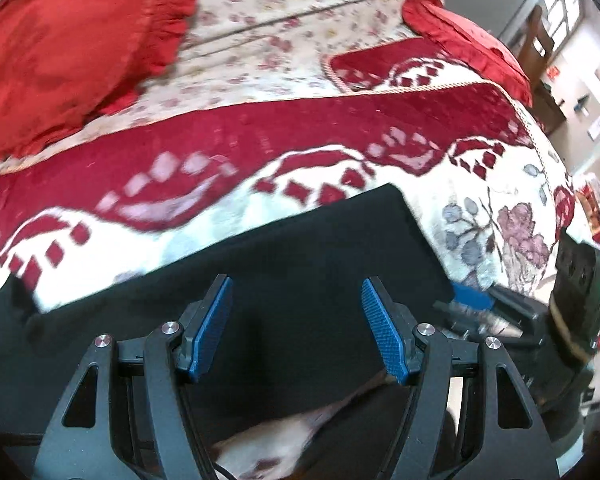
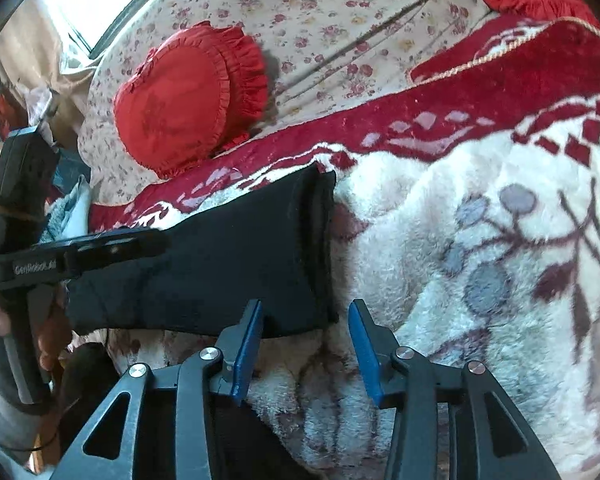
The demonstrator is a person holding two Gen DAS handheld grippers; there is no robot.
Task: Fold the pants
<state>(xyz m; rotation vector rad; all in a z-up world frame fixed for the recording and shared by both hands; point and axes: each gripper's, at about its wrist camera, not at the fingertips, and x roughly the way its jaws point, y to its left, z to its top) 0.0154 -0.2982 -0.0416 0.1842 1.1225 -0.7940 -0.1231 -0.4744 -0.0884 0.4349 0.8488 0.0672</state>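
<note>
- your left gripper (image 1: 296,330): blue pads spread, empty, above the folded black fabric pants (image 1: 260,272).
- your right gripper (image 2: 306,350): spread, empty, at the pants' hem on the fleecy red-and-white blanket (image 2: 440,220).

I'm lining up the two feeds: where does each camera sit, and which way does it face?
Left wrist: behind the open left claw, facing across the black pants and blanket; the right claw shows at right.
Right wrist: behind the open right claw, facing the pants' edge; the left claw shows at left.
Shared: pants, blanket, heart cushion.
</note>
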